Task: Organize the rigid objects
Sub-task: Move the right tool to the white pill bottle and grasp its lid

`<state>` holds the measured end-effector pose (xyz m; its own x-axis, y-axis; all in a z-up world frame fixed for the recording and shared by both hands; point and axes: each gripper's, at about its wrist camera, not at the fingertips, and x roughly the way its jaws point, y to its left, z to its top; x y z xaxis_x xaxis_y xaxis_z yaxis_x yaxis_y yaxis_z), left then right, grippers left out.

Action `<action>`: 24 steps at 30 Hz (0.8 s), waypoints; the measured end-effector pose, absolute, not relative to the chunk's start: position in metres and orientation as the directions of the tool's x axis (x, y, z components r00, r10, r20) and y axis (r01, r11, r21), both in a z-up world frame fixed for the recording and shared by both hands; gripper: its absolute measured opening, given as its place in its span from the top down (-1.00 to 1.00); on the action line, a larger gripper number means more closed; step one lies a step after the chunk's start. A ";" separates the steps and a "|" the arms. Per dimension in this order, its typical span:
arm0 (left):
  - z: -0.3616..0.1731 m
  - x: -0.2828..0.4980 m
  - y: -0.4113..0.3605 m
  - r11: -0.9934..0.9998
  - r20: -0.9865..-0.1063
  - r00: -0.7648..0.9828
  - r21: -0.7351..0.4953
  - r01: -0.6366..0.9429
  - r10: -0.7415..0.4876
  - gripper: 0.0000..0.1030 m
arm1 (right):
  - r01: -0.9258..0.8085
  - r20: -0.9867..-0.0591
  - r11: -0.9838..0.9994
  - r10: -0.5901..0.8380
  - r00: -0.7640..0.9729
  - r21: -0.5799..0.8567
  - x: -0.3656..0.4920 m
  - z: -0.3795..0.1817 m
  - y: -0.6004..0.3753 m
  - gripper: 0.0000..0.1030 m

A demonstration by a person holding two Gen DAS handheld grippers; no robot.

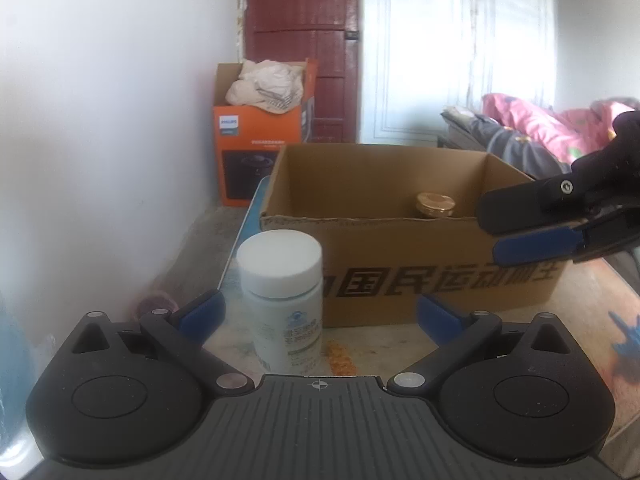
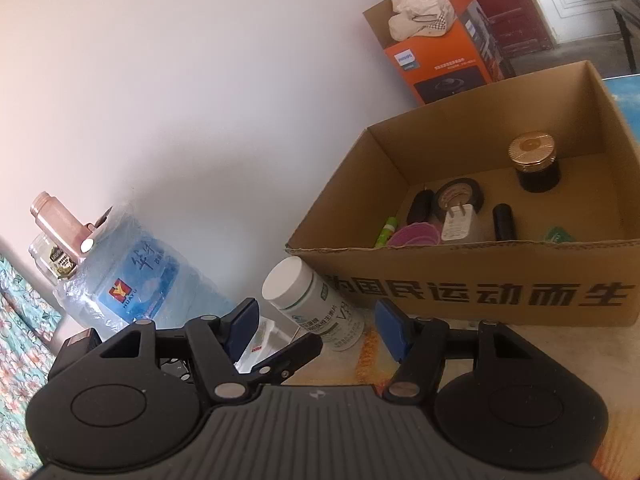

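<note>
Beside the cardboard box (image 1: 400, 280), the white bottle (image 1: 286, 300) stands upright, cap up; the left gripper (image 1: 320, 312) gapes wide around it, untouched, and the right gripper (image 2: 316, 332) is part-open, empty.

One white bottle (image 2: 316, 304), two cardboard boxes (image 2: 480, 292) (image 2: 440, 40), one gold-lidded jar (image 2: 534, 162).
</note>
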<state>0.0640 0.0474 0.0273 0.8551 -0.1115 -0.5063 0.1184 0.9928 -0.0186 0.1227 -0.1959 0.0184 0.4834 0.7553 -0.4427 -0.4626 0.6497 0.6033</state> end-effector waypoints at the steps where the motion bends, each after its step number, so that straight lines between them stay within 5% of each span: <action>1: 0.026 0.066 0.050 0.993 -0.506 0.855 -0.032 0.114 -0.114 -0.97 | -0.466 -0.445 0.649 0.757 0.479 0.602 0.124 0.018 -0.190 -0.30; 8: 0.016 0.086 0.062 0.995 -0.527 0.844 -0.048 0.085 -0.097 -0.80 | -0.511 -0.465 0.671 0.741 0.484 0.537 0.136 0.023 -0.144 -0.30; 19: 0.011 0.100 0.061 0.993 -0.549 0.827 -0.054 0.108 -0.120 -0.13 | -0.554 -0.523 0.709 0.701 0.485 0.438 0.156 0.016 -0.092 -0.28; 24: 0.015 0.100 0.059 0.993 -0.547 0.829 -0.057 0.101 -0.116 -0.05 | -0.542 -0.531 0.717 0.693 0.488 0.438 0.162 0.012 -0.088 -0.04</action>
<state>0.0999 0.0595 0.0148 0.8291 -0.1160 -0.5469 0.1013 0.9932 -0.0571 0.1622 -0.0885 0.0116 0.4875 0.6930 -0.5312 -0.5418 0.7172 0.4384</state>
